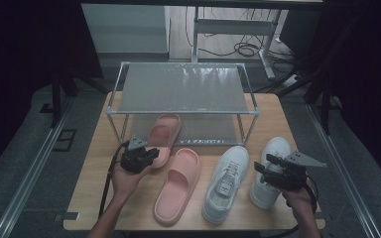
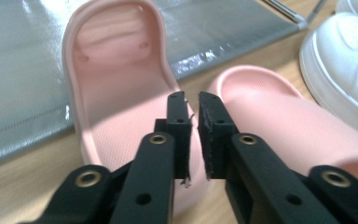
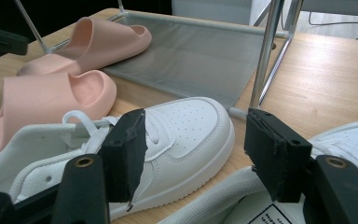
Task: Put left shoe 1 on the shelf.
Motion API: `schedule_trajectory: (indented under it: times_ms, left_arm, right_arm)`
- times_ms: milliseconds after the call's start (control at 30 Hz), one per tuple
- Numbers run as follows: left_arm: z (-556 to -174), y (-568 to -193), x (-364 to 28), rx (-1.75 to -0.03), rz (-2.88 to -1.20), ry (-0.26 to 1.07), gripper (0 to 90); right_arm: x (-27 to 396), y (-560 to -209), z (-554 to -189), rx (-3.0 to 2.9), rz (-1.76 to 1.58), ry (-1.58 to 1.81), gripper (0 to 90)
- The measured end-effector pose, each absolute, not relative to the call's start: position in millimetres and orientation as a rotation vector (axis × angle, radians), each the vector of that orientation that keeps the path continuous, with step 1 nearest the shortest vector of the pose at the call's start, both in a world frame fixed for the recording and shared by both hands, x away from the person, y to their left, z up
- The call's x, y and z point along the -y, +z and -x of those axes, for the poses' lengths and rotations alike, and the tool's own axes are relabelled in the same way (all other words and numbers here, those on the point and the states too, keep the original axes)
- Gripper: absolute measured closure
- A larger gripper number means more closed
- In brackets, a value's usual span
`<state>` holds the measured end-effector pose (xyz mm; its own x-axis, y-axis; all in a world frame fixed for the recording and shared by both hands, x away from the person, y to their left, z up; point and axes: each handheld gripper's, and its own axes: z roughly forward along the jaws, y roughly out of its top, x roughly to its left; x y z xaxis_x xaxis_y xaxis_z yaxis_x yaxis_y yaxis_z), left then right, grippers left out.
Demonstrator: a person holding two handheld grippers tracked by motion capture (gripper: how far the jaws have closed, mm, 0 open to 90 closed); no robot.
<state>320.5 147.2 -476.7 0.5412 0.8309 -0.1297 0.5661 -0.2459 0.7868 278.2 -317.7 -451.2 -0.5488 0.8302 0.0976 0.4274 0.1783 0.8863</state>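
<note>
Beside the open right tool (image 3: 193, 154), a sneaker label (image 3: 272, 215) looks unreadable; left tool (image 2: 193, 116) nearly shut, empty.

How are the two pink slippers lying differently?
The far slipper has its toe pushed onto the bottom shelf of the rack, while the near slipper lies wholly on the table. The far slipper has the left gripper closed above its heel edge; the near slipper has nothing on it. The far slipper sits closer to the rack; the near slipper lies beside the white sneaker. Both are pink, open-toed and right way up.
</note>
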Motion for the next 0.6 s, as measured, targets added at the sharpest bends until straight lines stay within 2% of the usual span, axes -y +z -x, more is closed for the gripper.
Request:
schedule_trajectory:
  times_ms: [133,600]
  left_arm:
    - [-307,-479,-155,-1.13,-1.955,0.391,90.0]
    - [-279,-490,-166,-1.117,-1.994,0.348,90.0]
  right_arm:
    - [317,-452,-279,-2.06,-1.182,1.328,39.3]
    - [315,-452,-278,-2.07,-1.184,1.324,39.3]
